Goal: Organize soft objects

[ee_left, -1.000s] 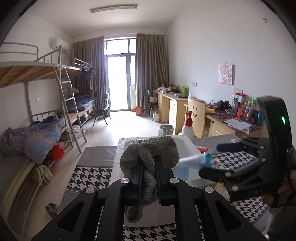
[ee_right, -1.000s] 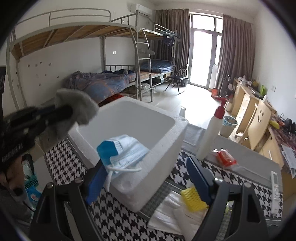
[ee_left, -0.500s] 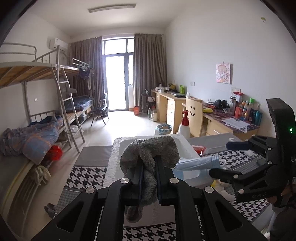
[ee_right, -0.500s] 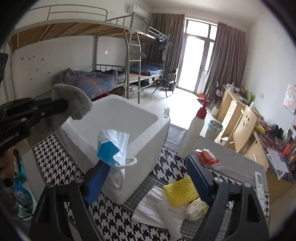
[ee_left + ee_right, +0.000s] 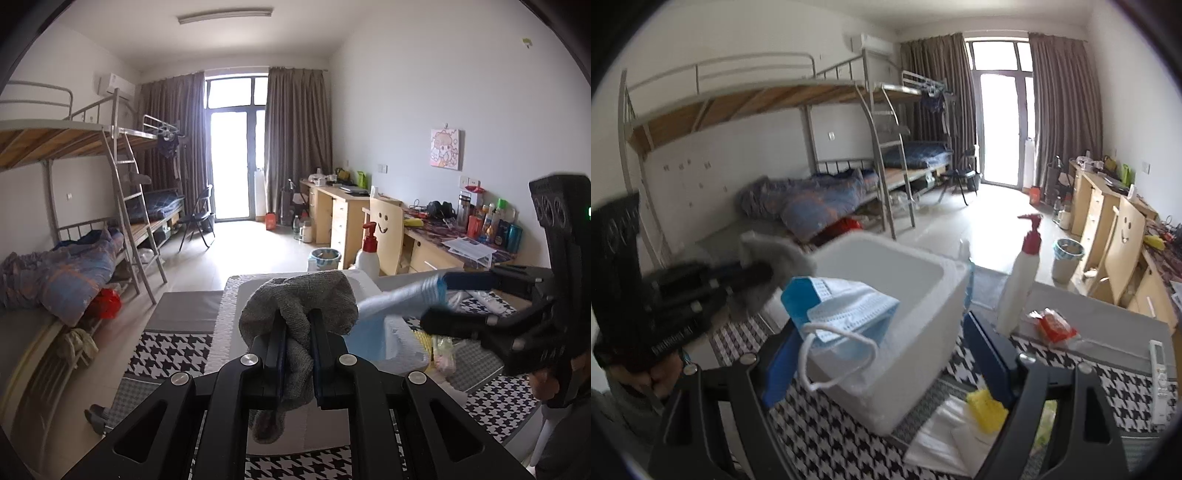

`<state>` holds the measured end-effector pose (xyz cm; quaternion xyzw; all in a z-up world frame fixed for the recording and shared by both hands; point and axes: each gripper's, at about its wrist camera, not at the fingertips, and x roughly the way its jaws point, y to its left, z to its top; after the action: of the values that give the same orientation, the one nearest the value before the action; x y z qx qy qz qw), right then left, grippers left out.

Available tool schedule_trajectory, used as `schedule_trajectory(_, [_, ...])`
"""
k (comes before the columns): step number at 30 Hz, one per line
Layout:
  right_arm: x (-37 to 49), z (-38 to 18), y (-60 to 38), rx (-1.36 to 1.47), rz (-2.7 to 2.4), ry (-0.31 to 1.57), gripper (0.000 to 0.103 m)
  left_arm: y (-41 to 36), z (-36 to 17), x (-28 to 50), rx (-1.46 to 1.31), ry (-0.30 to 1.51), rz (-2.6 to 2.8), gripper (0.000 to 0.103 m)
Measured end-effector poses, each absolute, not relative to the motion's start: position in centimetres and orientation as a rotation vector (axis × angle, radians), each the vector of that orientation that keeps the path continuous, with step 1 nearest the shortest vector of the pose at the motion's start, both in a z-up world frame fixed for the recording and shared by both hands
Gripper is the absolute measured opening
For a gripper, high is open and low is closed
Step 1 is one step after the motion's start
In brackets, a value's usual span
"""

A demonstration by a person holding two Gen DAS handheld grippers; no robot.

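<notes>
Grippers hover together above the white foam box (image 5: 886, 332) on the houndstooth-patterned table (image 5: 820, 435). The left gripper (image 5: 298, 343) is clamped on a grey cloth (image 5: 303, 306), which bunches over its fingertips and hangs below them. The right gripper (image 5: 886, 332) stands wide apart; a blue face mask (image 5: 846, 314) is draped over its left finger at 9 o'clock, above the box's open top. A pump bottle (image 5: 1019, 284) stands at the box's 3 o'clock.

No text, label or number is sharp enough to read.
</notes>
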<state>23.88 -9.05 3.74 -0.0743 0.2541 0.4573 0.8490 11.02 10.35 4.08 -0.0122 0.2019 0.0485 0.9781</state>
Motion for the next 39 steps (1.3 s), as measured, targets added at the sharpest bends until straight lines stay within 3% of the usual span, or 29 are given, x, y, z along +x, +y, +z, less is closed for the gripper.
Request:
schedule_trajectory(34, [26.6,4.8,-7.3,-0.116,0.946,0.532,0.09,9.7,3.7,12.7,-0.01,0.416,0.009,0.013])
schedule_trajectory(38, [26.6,4.7,-7.1,-0.122,0.943,0.534,0.09,10.2,3.3,13.6,-0.015,0.443,0.009,0.024])
schedule_trajectory(39, [26.6,4.7,-7.0,-0.124,0.943,0.534,0.09,10.2,3.3,13.7,-0.013,0.447,0.006,0.038])
